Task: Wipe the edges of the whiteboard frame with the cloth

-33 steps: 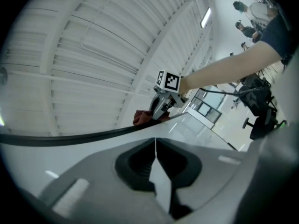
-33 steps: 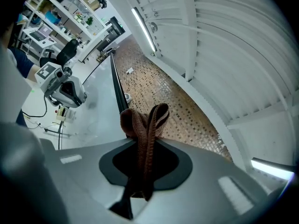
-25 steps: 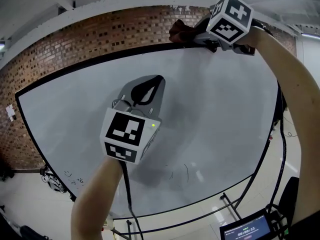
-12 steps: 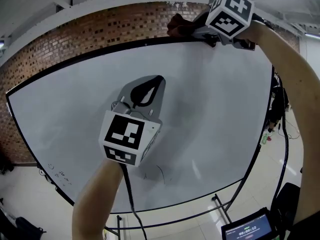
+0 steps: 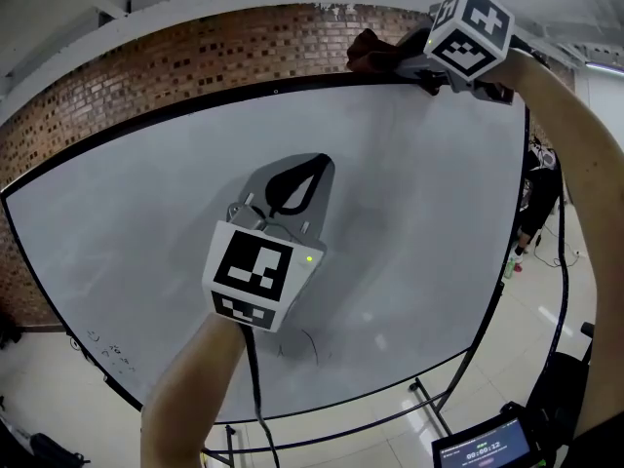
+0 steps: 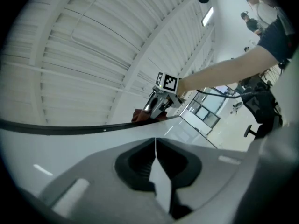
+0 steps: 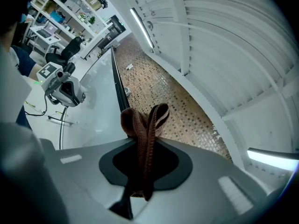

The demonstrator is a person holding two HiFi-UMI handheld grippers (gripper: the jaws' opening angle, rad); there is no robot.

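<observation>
The whiteboard (image 5: 419,183) has a black frame (image 5: 195,105) and stands before a brick wall. A brown cloth (image 5: 375,55) lies against the frame's top edge near the upper right corner, and my right gripper (image 5: 405,66) is shut on it. In the right gripper view the folded cloth (image 7: 142,125) sticks out between the jaws of the right gripper (image 7: 140,141), next to the frame (image 7: 117,85). My left gripper (image 5: 317,164) hovers in front of the board's middle, shut and holding nothing. Its closed jaws (image 6: 155,141) point up toward the cloth (image 6: 140,115).
Faint pen marks (image 5: 307,344) sit low on the board. The board's stand legs (image 5: 439,398) and a small screen (image 5: 483,447) are at the lower right. A cable (image 5: 252,378) hangs from the left gripper. Shelves (image 7: 70,8) stand across the room.
The right gripper has slid the cloth to the right along the top edge. The left gripper has drifted to the right too, still shut.
</observation>
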